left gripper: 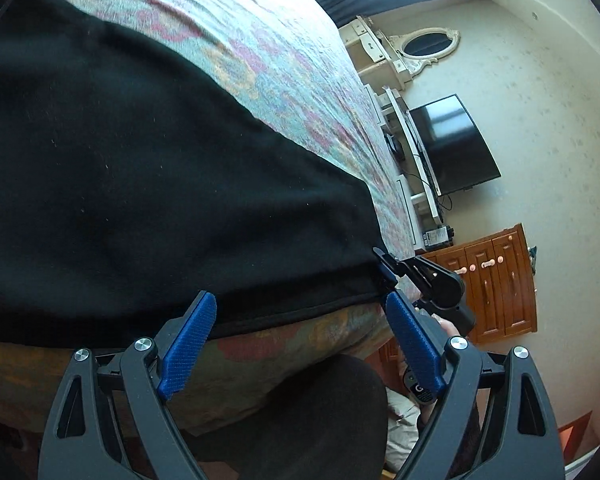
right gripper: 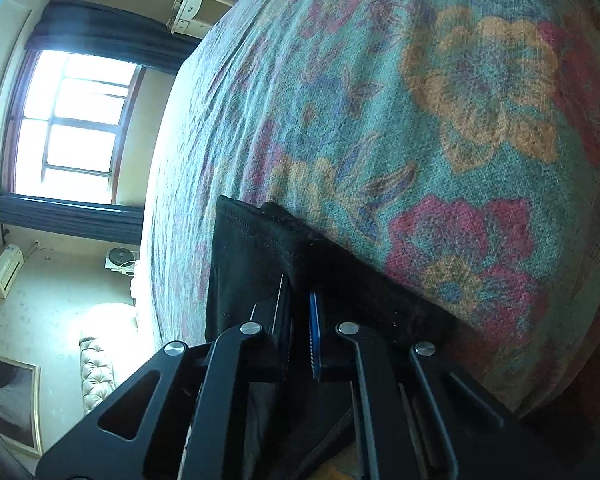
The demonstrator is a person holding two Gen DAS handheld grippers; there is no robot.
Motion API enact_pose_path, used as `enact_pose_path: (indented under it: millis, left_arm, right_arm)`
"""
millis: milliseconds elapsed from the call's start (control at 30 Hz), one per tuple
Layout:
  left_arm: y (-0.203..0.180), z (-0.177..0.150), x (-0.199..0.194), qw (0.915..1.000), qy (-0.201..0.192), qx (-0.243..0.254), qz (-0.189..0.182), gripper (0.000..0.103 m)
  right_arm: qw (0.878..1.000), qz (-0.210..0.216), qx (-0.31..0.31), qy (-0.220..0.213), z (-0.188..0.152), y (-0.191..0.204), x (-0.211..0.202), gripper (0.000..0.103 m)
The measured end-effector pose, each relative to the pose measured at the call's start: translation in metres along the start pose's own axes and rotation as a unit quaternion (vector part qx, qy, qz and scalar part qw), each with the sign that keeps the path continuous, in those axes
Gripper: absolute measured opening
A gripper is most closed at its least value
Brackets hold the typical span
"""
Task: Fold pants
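The black pants (left gripper: 148,184) lie spread on the floral bedspread (left gripper: 284,64), with one edge at the near side of the bed. The left gripper (left gripper: 300,312) sits at that edge, jaws released and spread wide, nothing between its blue pads (left gripper: 188,344). The right gripper (right gripper: 300,320) is clenched on a corner of the pants (right gripper: 256,256), and is also visible at that corner in the left wrist view.

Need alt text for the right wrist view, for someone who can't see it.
The right gripper is shut on a corner of the black pants, which lie on a floral bedspread. A bright window stands beyond the bed.
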State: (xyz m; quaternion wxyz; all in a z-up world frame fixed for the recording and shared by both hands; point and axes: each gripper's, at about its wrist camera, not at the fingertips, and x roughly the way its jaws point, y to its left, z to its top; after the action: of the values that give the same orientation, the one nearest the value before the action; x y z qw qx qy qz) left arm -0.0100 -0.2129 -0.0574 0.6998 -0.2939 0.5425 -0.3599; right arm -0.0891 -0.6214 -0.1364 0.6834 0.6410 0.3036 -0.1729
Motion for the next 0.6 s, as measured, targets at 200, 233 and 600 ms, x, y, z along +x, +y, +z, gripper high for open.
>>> enact_pose_path:
  millis: [200, 233, 600]
  left_arm:
    - [0.011, 0.0, 0.011, 0.9964, -0.013, -0.08, -0.026, 0.085]
    - [0.011, 0.002, 0.012, 0.9961, -0.018, -0.084, -0.023, 0.085]
    - [0.017, -0.005, 0.015, 0.9881, -0.04, -0.147, -0.018, 0.085]
  right_arm:
    - [0.999, 0.025, 0.021, 0.016, 0.012, -0.007, -0.003, 0.007]
    - [0.999, 0.029, 0.023, 0.018, 0.013, -0.007, -0.003, 0.007]
    - [0.996, 0.073, 0.032, 0.031, 0.022, 0.01, -0.022, 0.007]
